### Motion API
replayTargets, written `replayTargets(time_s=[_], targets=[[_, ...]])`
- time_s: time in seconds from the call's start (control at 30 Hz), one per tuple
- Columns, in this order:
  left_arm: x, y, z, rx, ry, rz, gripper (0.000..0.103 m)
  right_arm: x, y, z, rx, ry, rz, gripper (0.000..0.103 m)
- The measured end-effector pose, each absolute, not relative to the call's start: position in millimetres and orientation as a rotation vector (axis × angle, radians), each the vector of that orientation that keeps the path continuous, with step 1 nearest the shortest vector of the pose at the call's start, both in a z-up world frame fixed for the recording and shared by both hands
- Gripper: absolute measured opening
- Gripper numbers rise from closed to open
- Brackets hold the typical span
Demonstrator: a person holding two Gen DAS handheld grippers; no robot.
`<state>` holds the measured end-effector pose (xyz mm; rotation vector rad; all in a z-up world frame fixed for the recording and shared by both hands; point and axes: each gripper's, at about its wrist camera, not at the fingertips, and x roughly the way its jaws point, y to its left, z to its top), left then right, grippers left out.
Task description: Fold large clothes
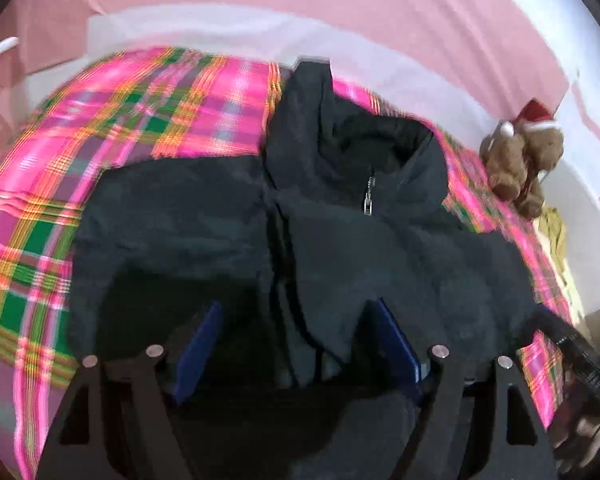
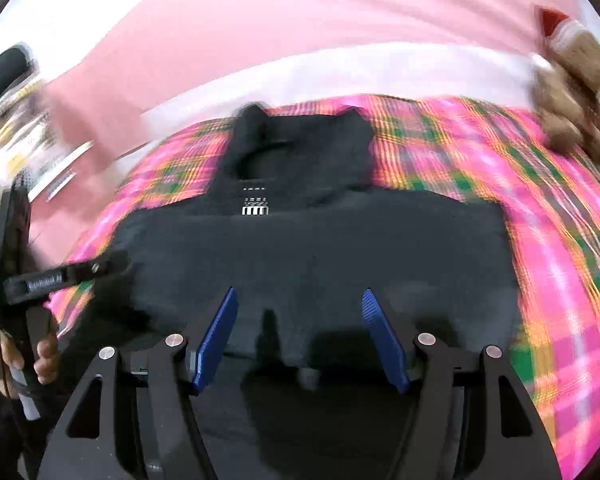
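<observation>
- A dark navy zip-up fleece jacket [image 1: 340,220] lies flat on a pink-and-green plaid blanket [image 1: 120,128], collar toward twelve o'clock.
- The left gripper [image 1: 296,312] hangs over the hem, blue fingers [image 1: 392,336] spread, pinching nothing.
- The right gripper [image 2: 298,300] likewise stands spread and empty above the jacket.
- A brown plush bear in a red hat [image 1: 520,160] sits at two o'clock.

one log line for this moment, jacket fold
stage: fold underway | dark jacket: flat on plaid blanket | left hand-held gripper: open over jacket | right hand-held gripper: open over jacket
</observation>
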<state>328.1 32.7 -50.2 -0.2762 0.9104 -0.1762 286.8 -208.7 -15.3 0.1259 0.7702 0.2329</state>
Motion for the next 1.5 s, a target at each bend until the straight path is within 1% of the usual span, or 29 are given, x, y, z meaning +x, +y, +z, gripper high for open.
replayTargets(time_s=[0.03,0.07,0.1,0.13,0.17,0.23,0.27,0.33,0.37,0.47,0.57,0.63,0.73,0.77,0.8,0.87,0.9,1.0,1.1,1.17,1.27,1.37,1.5], targets=[[332,28,-55,-0.266,0.914,-0.189,0.049,287,-221,-17,0.146,0.772,0.208,0.065],[333,24,-57,-0.252,0.911,-0.206,0.023,287,-239,-20,0.171,0.771,0.176,0.065],[330,22,-54,-0.227,0.889,-0.184,0.018,287,-248,-22,0.181,0.773,0.159,0.062],[325,21,-48,-0.205,0.856,-0.171,0.015,287,-256,-23,0.189,0.776,0.144,0.058],[320,21,-42,-0.184,0.824,-0.161,0.012,289,-262,-24,0.196,0.776,0.132,0.05],[315,22,-34,-0.142,0.787,-0.131,0.012,293,-266,-23,0.205,0.758,0.132,0.048],[316,24,-35,-0.132,0.792,-0.124,0.012,295,-265,-21,0.201,0.747,0.132,0.043],[322,27,-45,-0.141,0.824,-0.111,0.012,306,-257,-25,0.184,0.746,0.131,0.042],[326,29,-51,-0.147,0.838,-0.104,0.013,310,-255,-30,0.175,0.76,0.128,0.042],[329,30,-62,-0.143,0.836,-0.095,0.013,332,-248,-67,0.15,0.856,0.119,0.036],[328,24,-70,-0.102,0.83,-0.082,0.014,334,-244,-80,0.123,0.852,0.11,0.036],[329,23,-72,-0.101,0.836,-0.078,0.016,336,-241,-80,0.108,0.859,0.107,0.036],[321,30,-59,-0.119,0.841,-0.082,0.02,335,-243,-71,0.108,0.872,0.101,0.036],[318,33,-53,-0.119,0.84,-0.076,0.028,330,-244,-63,0.103,0.862,0.099,0.036],[314,38,-47,-0.121,0.835,-0.064,0.038,326,-245,-56,0.105,0.846,0.1,0.036],[308,46,-34,-0.124,0.803,-0.046,0.047,321,-251,-41,0.125,0.806,0.112,0.036],[305,49,-26,-0.127,0.781,-0.038,0.048,319,-254,-33,0.129,0.786,0.113,0.036],[312,49,-5,-0.163,0.734,-0.059,0.049,325,-261,-18,0.117,0.746,0.104,0.036],[333,24,2,-0.109,0.716,-0.116,0.049,346,-267,-20,0.103,0.765,0.072,0.036],[355,7,-11,-0.081,0.759,-0.152,0.049,362,-274,-28,0.131,0.802,0.058,0.036],[384,2,-51,-0.051,0.857,-0.115,0.049,380,-278,-43,0.118,0.847,0.034,0.036],[387,7,-71,-0.067,0.831,-0.129,0.049,396,-281,-71,0.111,0.925,0.038,0.035],[389,2,-76,-0.032,0.82,-0.116,0.049,400,-279,-84,0.093,0.922,0.032,0.035]])
